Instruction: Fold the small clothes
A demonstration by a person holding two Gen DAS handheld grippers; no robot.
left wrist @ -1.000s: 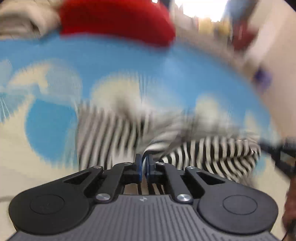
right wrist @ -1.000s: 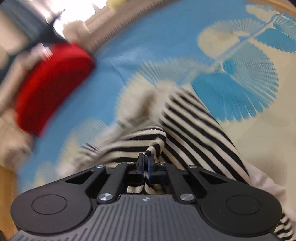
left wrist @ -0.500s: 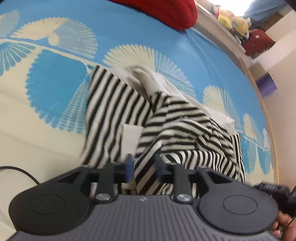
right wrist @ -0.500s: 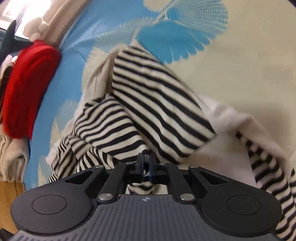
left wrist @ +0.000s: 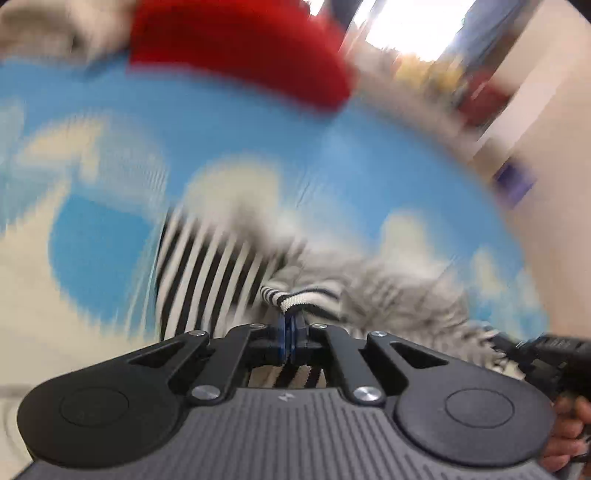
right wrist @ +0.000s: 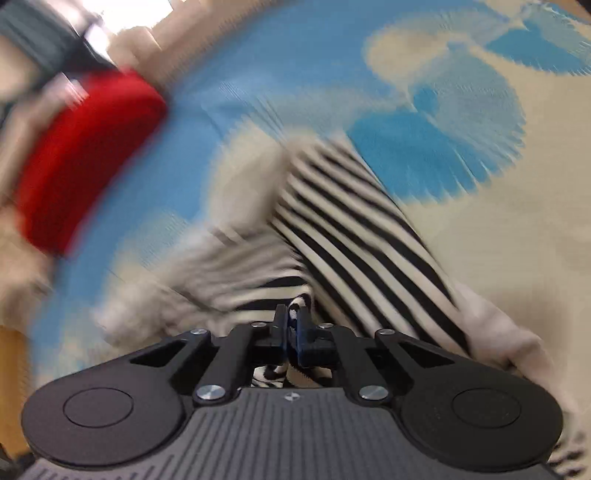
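A black-and-white striped garment (left wrist: 207,273) lies crumpled on a blue and cream patterned cloth (left wrist: 110,229). My left gripper (left wrist: 291,325) is shut on a ribbed striped edge of the garment. In the right wrist view the same striped garment (right wrist: 351,229) stretches away from me, and my right gripper (right wrist: 291,321) is shut on a fold of it. Both views are blurred by motion.
A red folded cloth (left wrist: 236,51) lies at the far side of the patterned cloth; it also shows in the right wrist view (right wrist: 81,155). A pale cloth pile (left wrist: 55,29) sits beside it. The other gripper and a hand (left wrist: 561,373) are at the right edge.
Half a second ago my left gripper was open over the garment; now it is shut on the striped edge. Both views have swung and blurred, with the garment pulled.
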